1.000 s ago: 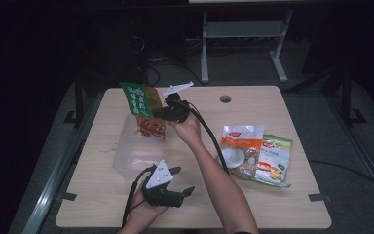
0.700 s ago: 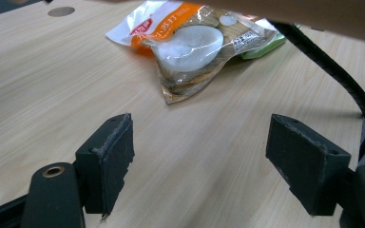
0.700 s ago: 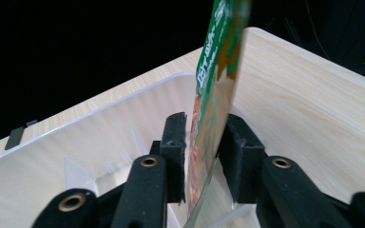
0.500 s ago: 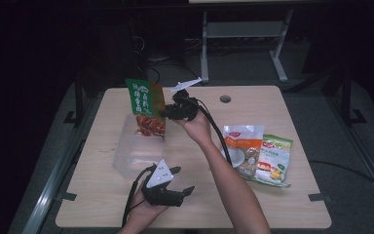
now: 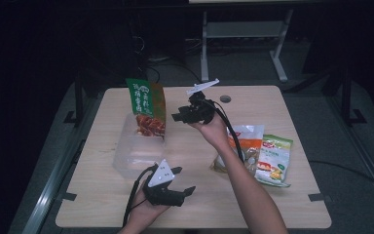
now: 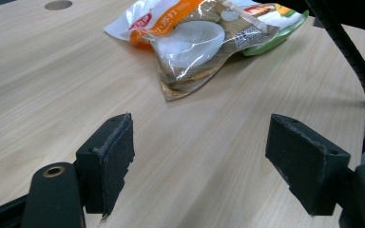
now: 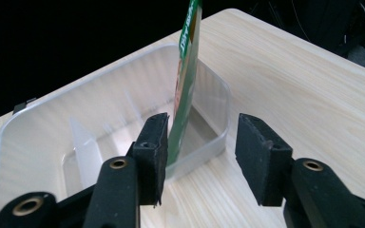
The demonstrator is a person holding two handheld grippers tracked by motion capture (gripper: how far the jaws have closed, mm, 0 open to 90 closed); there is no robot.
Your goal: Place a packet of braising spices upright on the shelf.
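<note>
**Green snack bag stands in the clear container, both grippers free**

The green snack bag (image 5: 147,106) stands upright on edge inside the clear plastic container (image 5: 126,163), against its far wall, on the left half of the wooden surface (image 5: 272,204). The right gripper (image 5: 175,117) hovers just beside the bag with its jaws parted and nothing between them; in the right gripper view the bag's edge (image 7: 184,80) rises just behind the left jaw. The left gripper (image 5: 187,190) rests low near the surface's front edge, jaws wide and empty, facing the orange-topped packet (image 6: 190,42). A green-topped packet (image 5: 272,158) lies partly under it
</note>
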